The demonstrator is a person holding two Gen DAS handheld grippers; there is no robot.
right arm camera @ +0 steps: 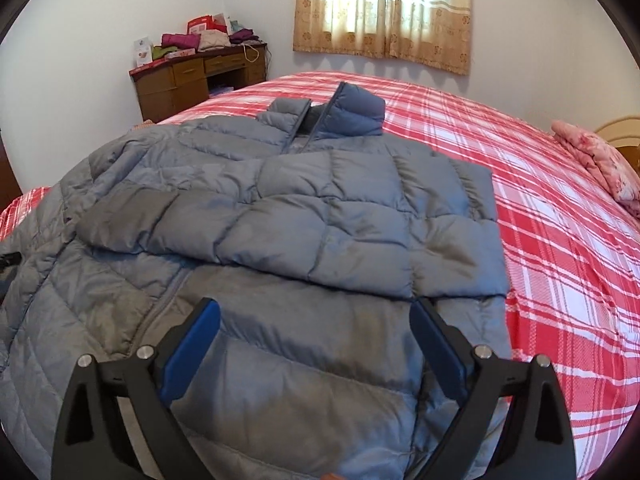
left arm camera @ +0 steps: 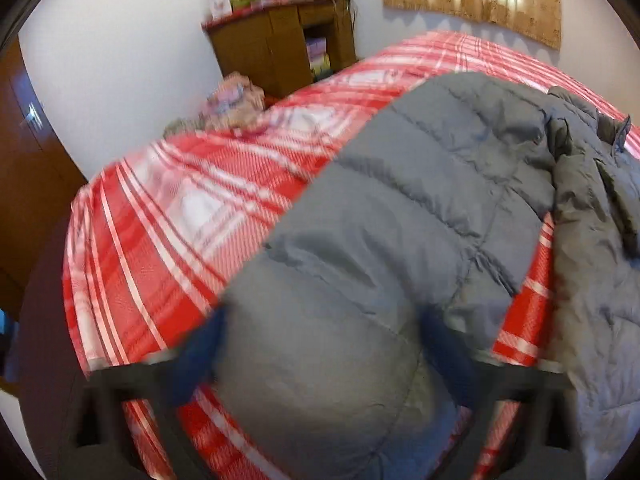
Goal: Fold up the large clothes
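Note:
A grey quilted puffer jacket [right arm camera: 280, 216] lies front up on a red and white plaid bed [right arm camera: 560, 240], collar toward the window. One sleeve [right arm camera: 320, 220] is folded across the chest. My right gripper [right arm camera: 316, 312] is open and empty just above the jacket's lower front. In the left wrist view the other sleeve [left arm camera: 380, 208] stretches out over the plaid bed [left arm camera: 160, 220]. My left gripper [left arm camera: 320, 320] is open, its blue fingers either side of the sleeve's cuff end. The view is blurred.
A brown wooden desk [right arm camera: 200, 76] with piled clothes and boxes stands by the far wall, left of a curtained window [right arm camera: 384, 4]. Pink folded bedding [right arm camera: 600, 160] lies at the bed's right edge. A wooden wardrobe [left arm camera: 24, 184] stands at the left.

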